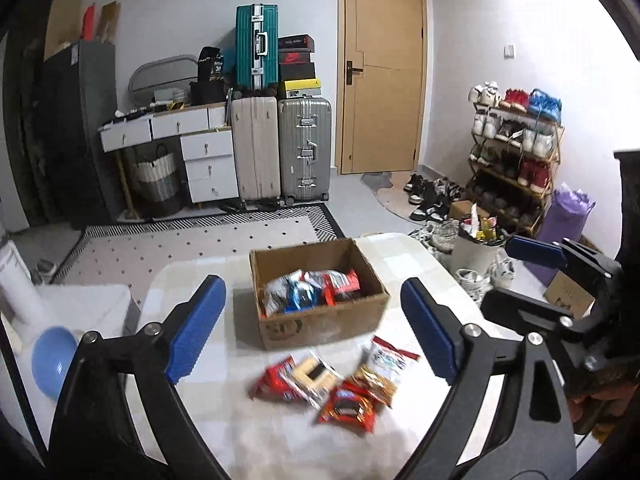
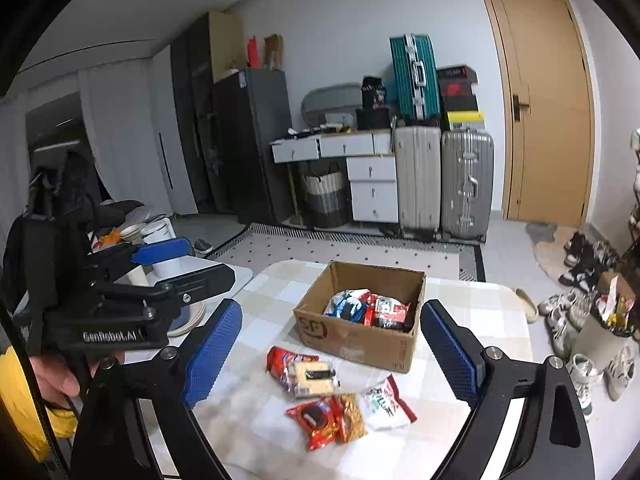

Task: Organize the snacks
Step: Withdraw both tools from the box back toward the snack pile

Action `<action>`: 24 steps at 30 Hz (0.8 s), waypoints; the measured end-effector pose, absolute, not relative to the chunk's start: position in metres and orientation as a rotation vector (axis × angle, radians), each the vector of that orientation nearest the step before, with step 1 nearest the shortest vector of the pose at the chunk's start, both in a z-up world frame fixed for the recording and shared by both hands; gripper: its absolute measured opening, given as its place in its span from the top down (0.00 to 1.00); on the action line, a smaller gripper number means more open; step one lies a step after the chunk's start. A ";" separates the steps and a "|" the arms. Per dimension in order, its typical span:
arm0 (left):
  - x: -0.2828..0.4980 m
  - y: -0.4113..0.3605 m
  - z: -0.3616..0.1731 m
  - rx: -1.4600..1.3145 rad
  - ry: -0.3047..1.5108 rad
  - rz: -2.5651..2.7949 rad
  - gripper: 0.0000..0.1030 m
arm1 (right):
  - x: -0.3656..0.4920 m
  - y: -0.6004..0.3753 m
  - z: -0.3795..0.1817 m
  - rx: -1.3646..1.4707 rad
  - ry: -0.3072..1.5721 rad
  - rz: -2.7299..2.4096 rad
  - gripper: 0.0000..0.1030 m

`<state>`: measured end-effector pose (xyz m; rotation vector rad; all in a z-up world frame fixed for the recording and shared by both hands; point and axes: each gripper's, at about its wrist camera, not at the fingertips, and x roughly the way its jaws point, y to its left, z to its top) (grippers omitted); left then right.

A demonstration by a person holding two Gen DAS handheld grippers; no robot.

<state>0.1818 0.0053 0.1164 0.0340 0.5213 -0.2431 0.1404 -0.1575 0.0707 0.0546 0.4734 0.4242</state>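
A brown cardboard box (image 1: 320,326) (image 2: 352,340) stands open on the checked table (image 1: 240,420) (image 2: 248,412) and holds several snack packets (image 1: 316,292) (image 2: 368,306). In front of it lie loose packets: a red cookie packet (image 1: 348,408) (image 2: 314,420), a clear packet of pale biscuits (image 1: 314,376) (image 2: 314,376) and a white packet (image 1: 390,360) (image 2: 386,400). My left gripper (image 1: 313,282) (image 2: 192,264) hangs above the table, open and empty. My right gripper (image 2: 332,306) (image 1: 516,276) is beside it, also open with nothing between its blue pads.
A white bin (image 1: 476,248) (image 2: 600,336) stuffed with wrappers stands right of the table among shoes. A blue bowl (image 1: 52,360) sits on a low white stand at the left. Suitcases (image 1: 280,148) and a door (image 1: 380,72) are far back. A hand (image 2: 56,376) holds the left gripper.
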 end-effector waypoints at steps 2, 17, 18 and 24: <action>0.157 0.013 0.113 0.003 0.525 -0.248 0.08 | 0.117 -0.157 0.066 0.046 0.444 0.421 0.07; 0.073 0.028 -0.011 -0.003 0.582 -0.201 0.01 | 0.042 -0.149 -0.026 0.074 0.451 0.356 0.01; 0.074 0.029 -0.023 -0.009 0.608 -0.201 0.01 | 0.046 -0.151 -0.033 0.086 0.465 0.351 0.01; 0.108 0.038 -0.086 -0.067 0.769 -0.207 0.01 | 0.066 -0.160 -0.079 0.178 0.574 0.342 0.01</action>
